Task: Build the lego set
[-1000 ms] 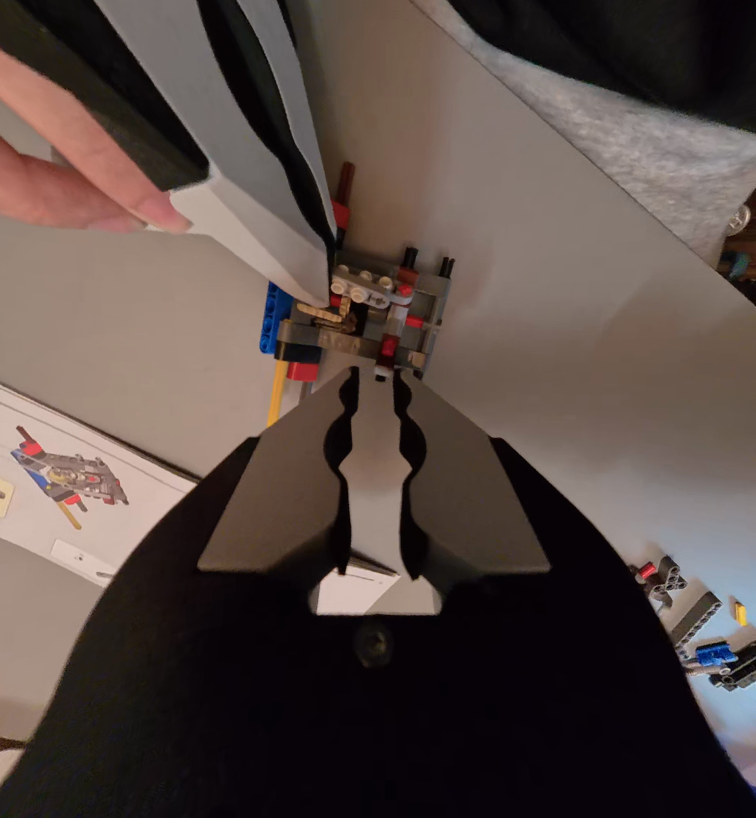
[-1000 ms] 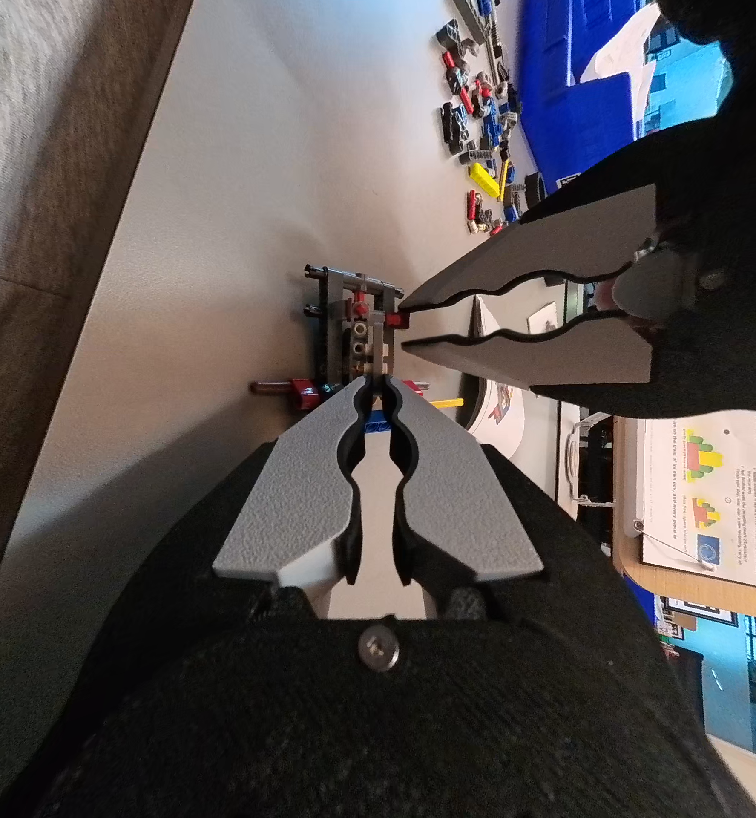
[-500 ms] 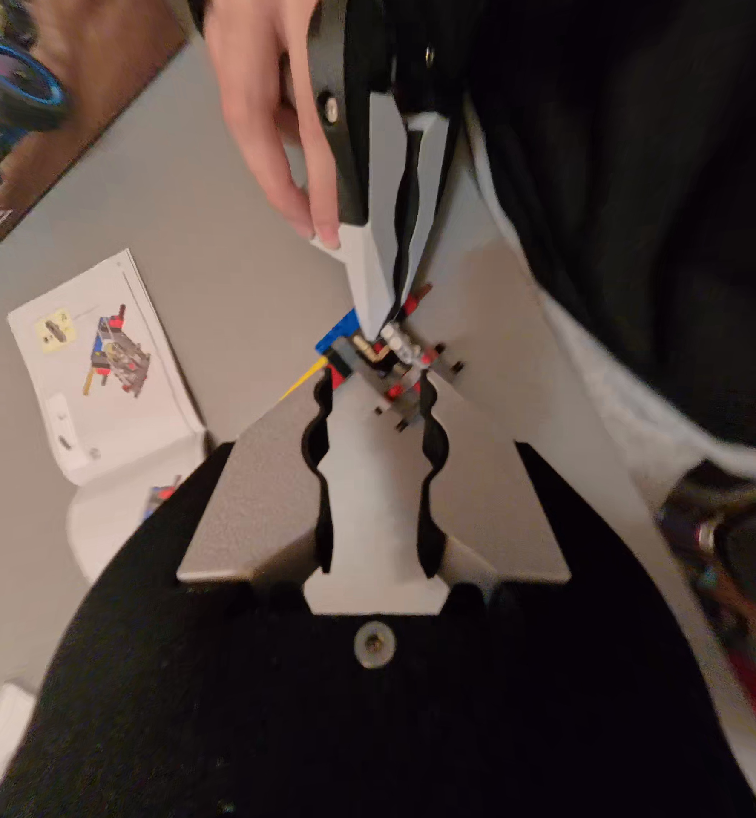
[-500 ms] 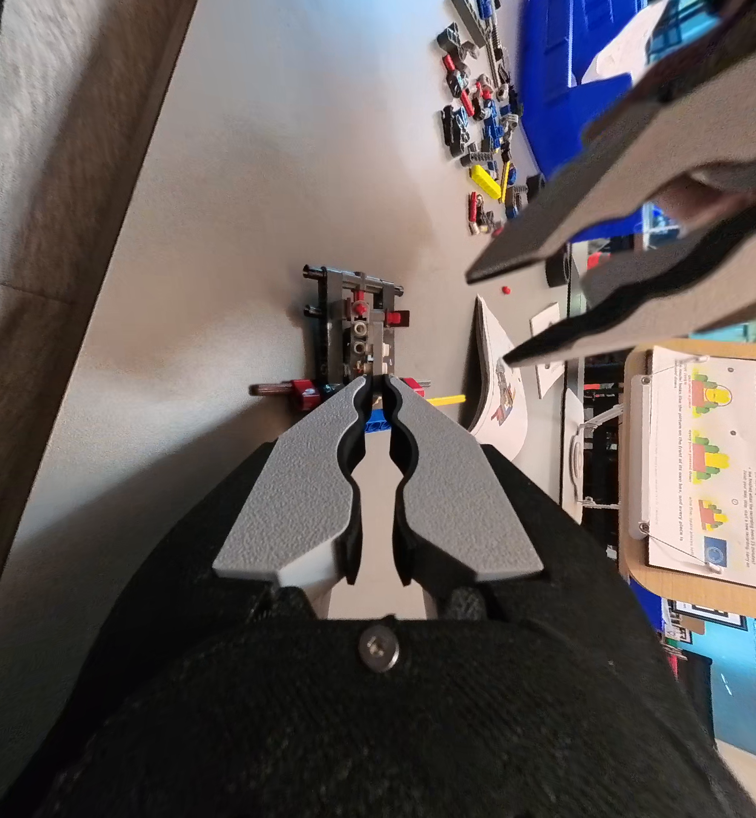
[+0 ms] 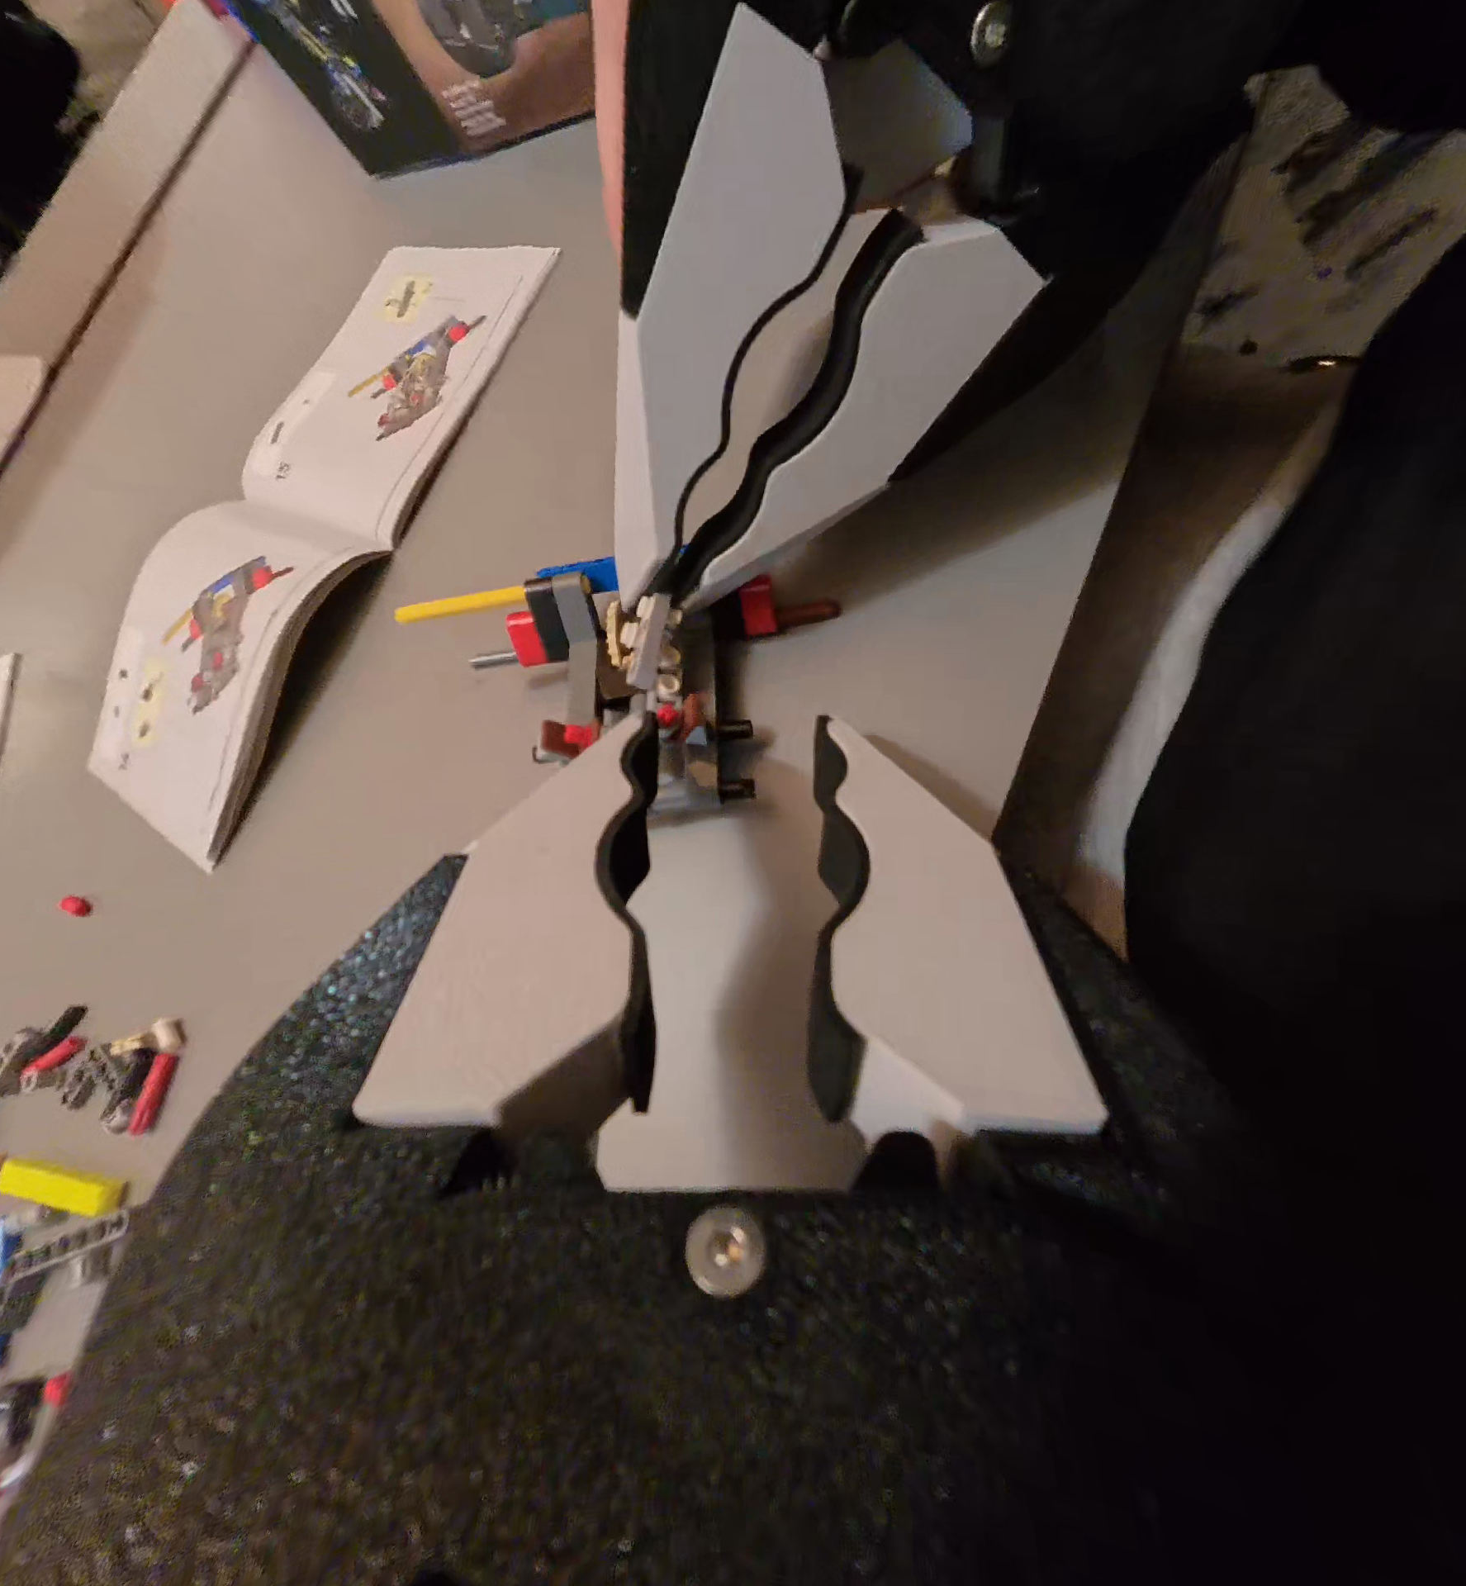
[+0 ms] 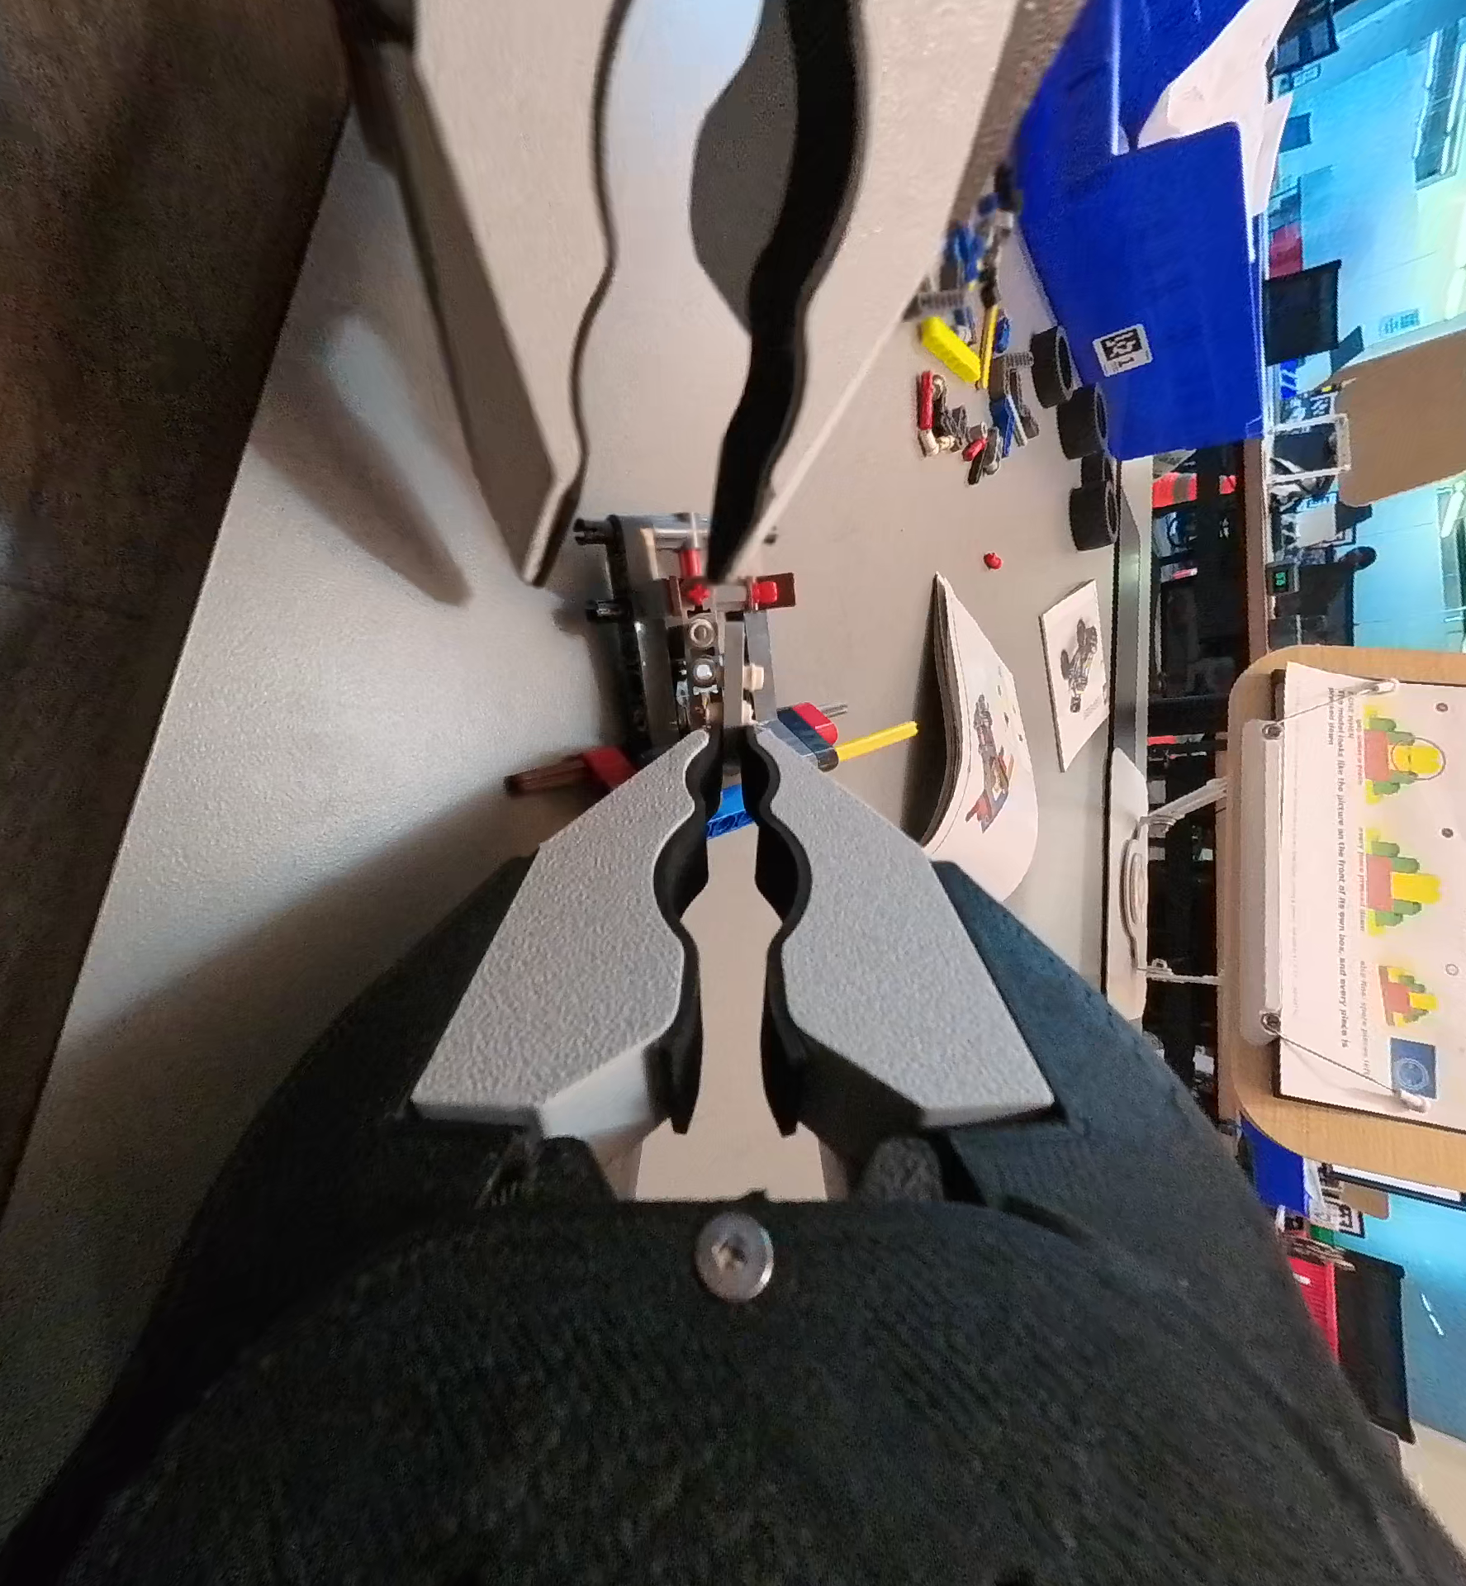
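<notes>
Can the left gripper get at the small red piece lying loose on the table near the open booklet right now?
Probably yes. The left gripper is open and holds nothing, and the small red piece lies alone on bare table, apart from the instruction booklet and the model.

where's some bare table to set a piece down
Bare table lies between the open booklet and the half-built model, around the small red piece. Crowded: the loose parts pile and around the model, where both grippers work.
</notes>
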`<state>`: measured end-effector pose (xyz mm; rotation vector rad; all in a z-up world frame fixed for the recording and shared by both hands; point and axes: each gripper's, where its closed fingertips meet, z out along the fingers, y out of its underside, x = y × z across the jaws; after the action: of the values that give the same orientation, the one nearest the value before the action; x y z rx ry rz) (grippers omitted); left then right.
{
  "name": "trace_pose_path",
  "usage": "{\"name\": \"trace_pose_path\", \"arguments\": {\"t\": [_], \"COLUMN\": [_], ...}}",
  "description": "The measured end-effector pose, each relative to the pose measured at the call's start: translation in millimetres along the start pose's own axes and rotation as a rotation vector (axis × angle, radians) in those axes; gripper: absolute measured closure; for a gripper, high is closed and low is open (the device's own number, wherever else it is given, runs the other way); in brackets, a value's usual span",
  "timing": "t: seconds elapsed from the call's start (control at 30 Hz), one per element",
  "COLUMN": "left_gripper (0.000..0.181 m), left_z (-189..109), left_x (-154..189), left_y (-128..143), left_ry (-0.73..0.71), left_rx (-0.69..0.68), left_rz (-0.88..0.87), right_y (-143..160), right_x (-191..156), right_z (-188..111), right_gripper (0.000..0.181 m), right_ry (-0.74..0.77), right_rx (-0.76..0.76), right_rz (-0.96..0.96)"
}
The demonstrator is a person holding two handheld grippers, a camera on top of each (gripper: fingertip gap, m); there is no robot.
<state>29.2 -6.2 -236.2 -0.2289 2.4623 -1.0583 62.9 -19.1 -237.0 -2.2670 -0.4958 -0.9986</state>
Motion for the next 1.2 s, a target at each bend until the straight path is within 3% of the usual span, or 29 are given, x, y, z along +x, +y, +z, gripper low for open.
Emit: {"name": "trace_pose_path", "arguments": {"t": [0.07,0.2,0.47,0.53,0.77,0.93,1.2], "left_gripper": [0.156,0.155,0.158,0.169,0.175,0.176,0.176], "left_z": [2.5,2.8,9.2,11.9,16.0,17.8,18.9], "left_x": [-2.6,-13.6,-14.4,-11.8,-13.9,-15.4,-15.9], "left_y": [1.1,3.5,10.5,10.9,13.6,13.3,12.9], "left_ry": [-0.053,-0.115,-0.129,-0.127,-0.146,-0.162,-0.155], "left_rx": [0.008,-0.006,-0.036,-0.054,-0.087,-0.104,-0.11], "left_rz": [-0.006,-0.009,0.066,0.099,0.162,0.228,0.271], "right_y": [0.8,4.3,5.2,5.6,3.7,11.6,13.3], "right_x": [0.6,2.1,1.9,2.4,3.9,24.3,29.1], "right_z": [-0.3,0.2,0.0,-0.1,-3.0,-1.5,16.4], "right_gripper": [0.18,0.18,0.18,0.18,0.18,0.18,0.181], "right_ry": [0.001,0.0,-0.01,-0.011,-0.042,0.009,0.028], "right_rx": [-0.008,-0.022,-0.031,-0.034,-0.019,-0.058,-0.09], "right_rz": [-0.001,0.008,0.018,0.013,0.027,0.07,-0.08]}}
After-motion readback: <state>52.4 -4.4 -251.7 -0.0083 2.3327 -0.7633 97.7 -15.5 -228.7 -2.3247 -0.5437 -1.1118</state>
